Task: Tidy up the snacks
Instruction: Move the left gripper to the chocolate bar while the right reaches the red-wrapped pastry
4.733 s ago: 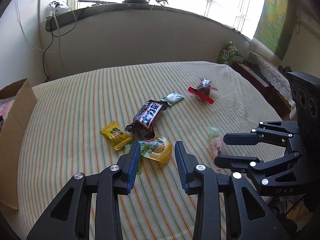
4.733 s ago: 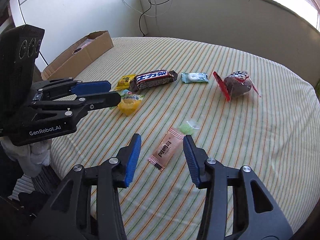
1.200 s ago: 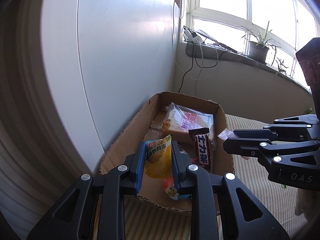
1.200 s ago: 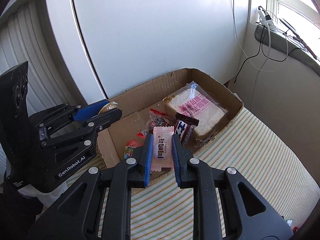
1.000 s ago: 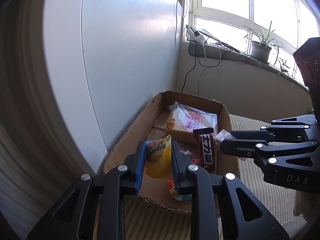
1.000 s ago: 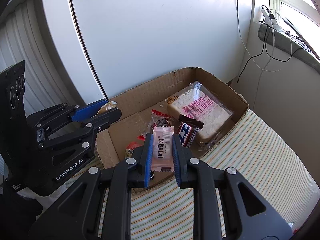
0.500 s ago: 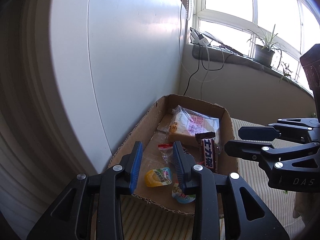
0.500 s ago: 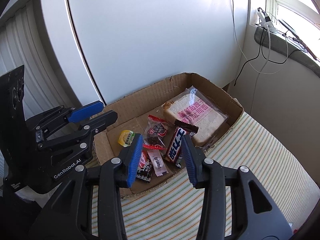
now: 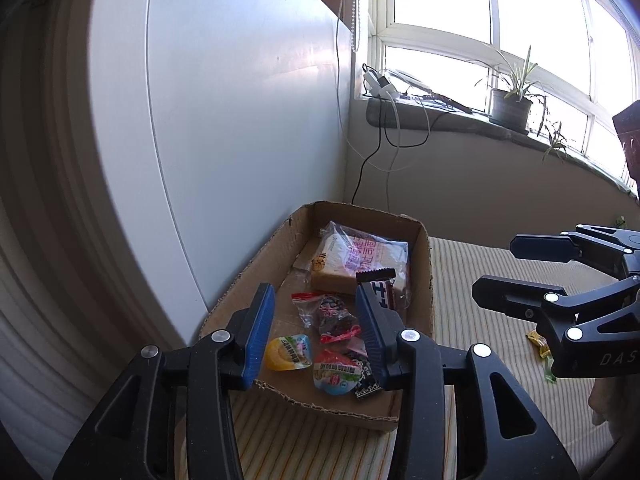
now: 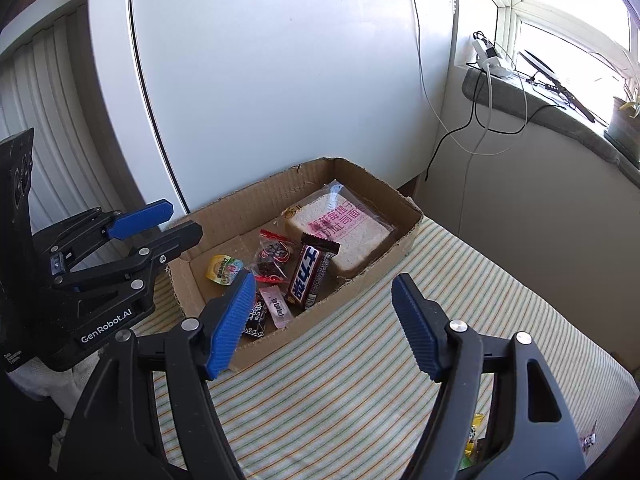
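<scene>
A: Since a second ago you've dropped both loads. The yellow jelly cup (image 9: 287,353) and the pink candy packet (image 10: 275,306) that sat in your jaws now lie in the cardboard box (image 9: 425,264).

B: Jaw state?

A: The left hand-held gripper (image 9: 316,330) is at a middling gap and opening, nothing between the pads. The right hand-held gripper (image 10: 324,322) is wide and opening, also empty.

B: What's left to collect?

A: In the left view, a yellow wrapped candy (image 9: 538,342) lies on the striped tabletop (image 9: 480,272), right of the box, just beside your right gripper. It's partly hidden, so I can't call its long axis. In the right view, bits of wrapper (image 10: 476,436) show at the near edge, behind your fingers.

B: So the right hand is nearer?

A: Looks so. The snacks lie right of and behind both grippers, away from the box. You'd swing right and back. The left is parked over the box's near left corner, further off.
</scene>
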`<state>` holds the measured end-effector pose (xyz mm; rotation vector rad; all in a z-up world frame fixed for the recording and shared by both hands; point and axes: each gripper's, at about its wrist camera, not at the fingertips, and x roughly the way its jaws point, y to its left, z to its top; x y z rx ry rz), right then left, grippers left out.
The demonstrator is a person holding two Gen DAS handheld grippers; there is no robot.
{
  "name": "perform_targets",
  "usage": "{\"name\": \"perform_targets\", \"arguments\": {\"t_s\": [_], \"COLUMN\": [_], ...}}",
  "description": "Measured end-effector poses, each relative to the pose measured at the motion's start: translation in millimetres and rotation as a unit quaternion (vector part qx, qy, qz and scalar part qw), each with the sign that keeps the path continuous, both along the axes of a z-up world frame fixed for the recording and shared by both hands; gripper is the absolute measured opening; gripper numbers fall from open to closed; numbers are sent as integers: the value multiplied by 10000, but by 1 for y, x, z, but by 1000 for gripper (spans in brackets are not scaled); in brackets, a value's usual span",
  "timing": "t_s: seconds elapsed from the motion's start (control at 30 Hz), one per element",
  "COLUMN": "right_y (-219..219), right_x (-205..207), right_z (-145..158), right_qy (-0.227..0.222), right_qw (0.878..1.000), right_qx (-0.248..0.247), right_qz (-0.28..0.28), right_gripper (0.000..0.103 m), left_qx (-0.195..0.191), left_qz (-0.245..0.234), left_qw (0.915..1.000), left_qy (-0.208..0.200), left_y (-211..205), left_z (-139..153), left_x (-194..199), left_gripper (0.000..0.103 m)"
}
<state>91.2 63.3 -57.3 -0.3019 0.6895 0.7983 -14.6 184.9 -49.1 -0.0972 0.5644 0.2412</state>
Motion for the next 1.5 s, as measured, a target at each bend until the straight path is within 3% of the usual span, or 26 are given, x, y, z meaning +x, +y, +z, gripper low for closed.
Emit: {"name": "perform_targets", "arguments": {"t_s": [0.07, 0.5, 0.9, 1.07, 1.5], "right_y": [-11, -103, -179, -210, -306], "right_x": [-1, 3, 5, 2, 15], "right_z": [3, 14, 20, 23, 8], "right_qy": [-77, -247, -281, -434, -506], "right_qw": [9999, 9971, 9915, 9880, 9757], "right_qx": [11, 173, 324, 273, -197], "right_qz": [-76, -705, -1231, -1460, -2121], "right_gripper": [75, 76, 77, 88, 88], "left_qx": [30, 201, 205, 215, -99], "left_qz": [-127, -777, -1099, -1202, -1814], "left_qw": [9999, 9967, 9937, 9925, 9821], "left_qy": [-7, 133, 113, 114, 492], "left_y": [-11, -84, -125, -138, -172], "left_z": [2, 4, 8, 7, -22], "left_x": [0, 13, 22, 25, 36], "left_gripper": [48, 49, 49, 49, 49]}}
